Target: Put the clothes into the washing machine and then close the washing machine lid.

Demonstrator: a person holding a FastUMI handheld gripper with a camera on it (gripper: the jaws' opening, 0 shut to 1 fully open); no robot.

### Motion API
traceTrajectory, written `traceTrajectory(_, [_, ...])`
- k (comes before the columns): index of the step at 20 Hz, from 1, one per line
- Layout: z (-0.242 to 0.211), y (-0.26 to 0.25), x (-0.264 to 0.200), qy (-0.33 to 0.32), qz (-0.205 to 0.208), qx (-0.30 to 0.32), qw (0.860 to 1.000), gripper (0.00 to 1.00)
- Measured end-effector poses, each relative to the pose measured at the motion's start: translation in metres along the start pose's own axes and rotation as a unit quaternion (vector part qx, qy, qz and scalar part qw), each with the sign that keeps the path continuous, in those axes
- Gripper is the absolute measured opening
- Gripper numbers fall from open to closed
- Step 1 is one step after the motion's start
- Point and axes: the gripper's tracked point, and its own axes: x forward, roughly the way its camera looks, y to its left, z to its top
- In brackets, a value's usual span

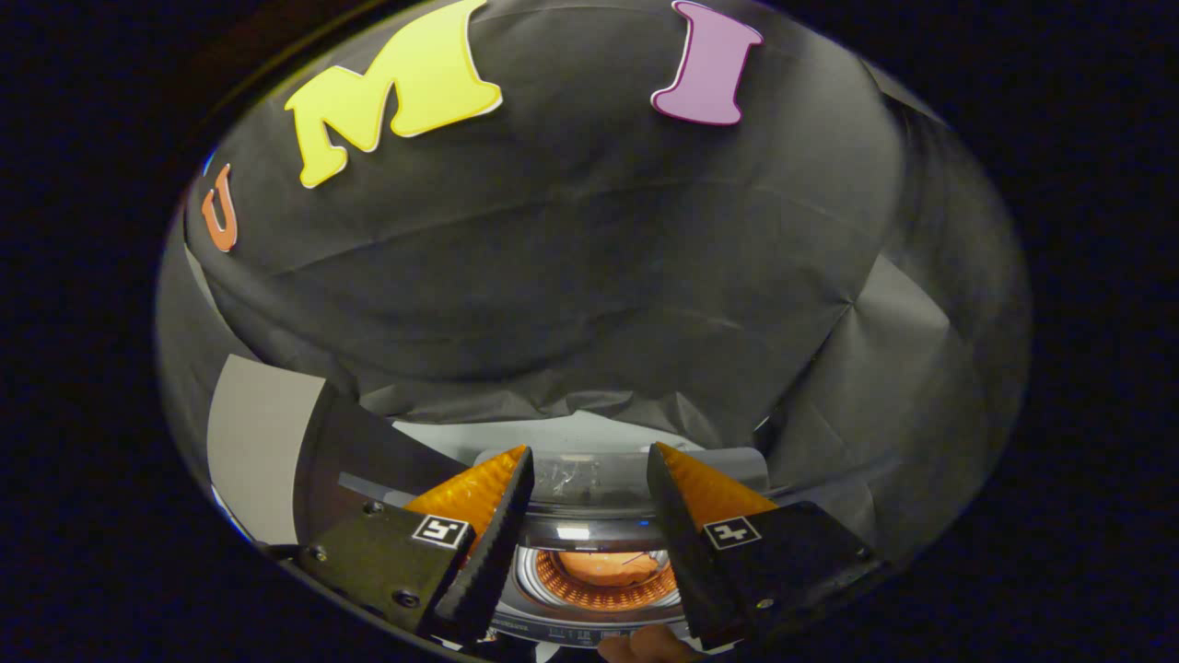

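Hovering over the open washing machine (589,539)

I am holding my gripper (589,465) wide and empty above the washing machine; orange clothes (608,567) are lying inside its drum, below my fingers.

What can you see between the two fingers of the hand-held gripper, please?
In the gripper view, the open washing machine drum with an orange garment inside shows between the open hand-held gripper fingers.

Creased black cloth wall (589,276) fills the upper and middle frame, dimly lit, its wrinkled hem sagging toward the lower centre, with a pale grey panel (258,442) at lower left.
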Motion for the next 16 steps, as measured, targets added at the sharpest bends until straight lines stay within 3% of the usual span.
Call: traceTrajectory(16, [-0.054, -0.008, -0.038, 0.001, -0.024, 0.019, 1.000, 0.78])
